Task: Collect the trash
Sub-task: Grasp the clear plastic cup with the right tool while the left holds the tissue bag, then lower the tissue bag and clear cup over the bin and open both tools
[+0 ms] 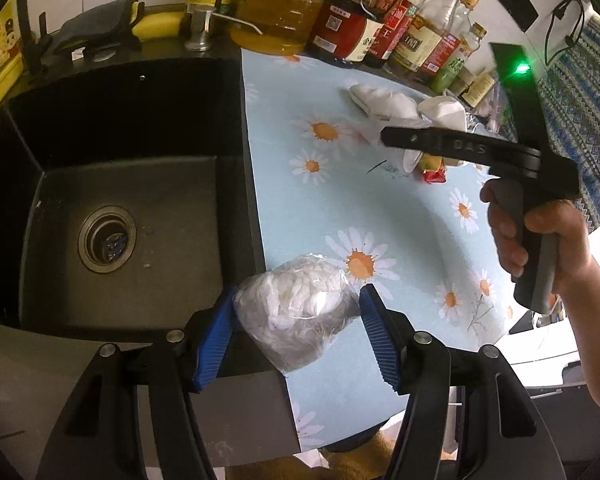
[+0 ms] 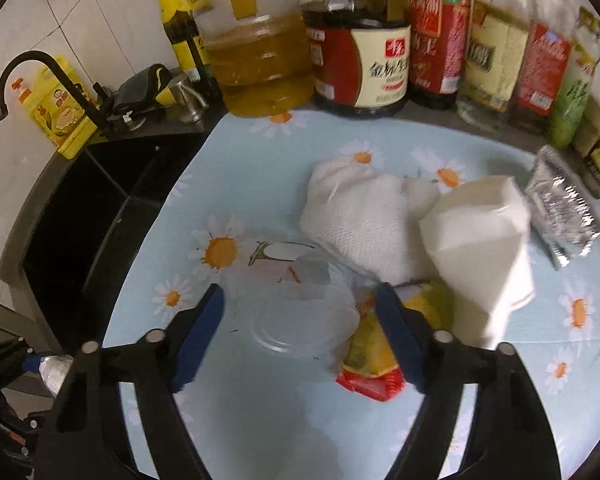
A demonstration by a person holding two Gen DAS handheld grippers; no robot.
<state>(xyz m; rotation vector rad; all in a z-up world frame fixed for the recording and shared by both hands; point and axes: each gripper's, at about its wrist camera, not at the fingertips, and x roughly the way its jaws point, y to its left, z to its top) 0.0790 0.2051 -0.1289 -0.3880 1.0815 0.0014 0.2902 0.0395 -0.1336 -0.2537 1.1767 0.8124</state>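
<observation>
Our left gripper pinches a plastic-wrapped tissue bundle above the sink's edge, keeping it secured for disposal, while our right gripper, spread wide and empty, straddles a clear plastic cup beside crumpled napkins.

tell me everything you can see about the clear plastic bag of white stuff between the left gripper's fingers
The clear plastic bag is a crinkled, glossy, lumpy bundle stuffed with white crumpled tissue-like material, faintly yellowed in places. It sits between the blue ribbed pads of the left gripper, at the near edge of the daisy-print mat beside the black sink. The left pad seems to touch it; whether the right one does is unclear.
</observation>
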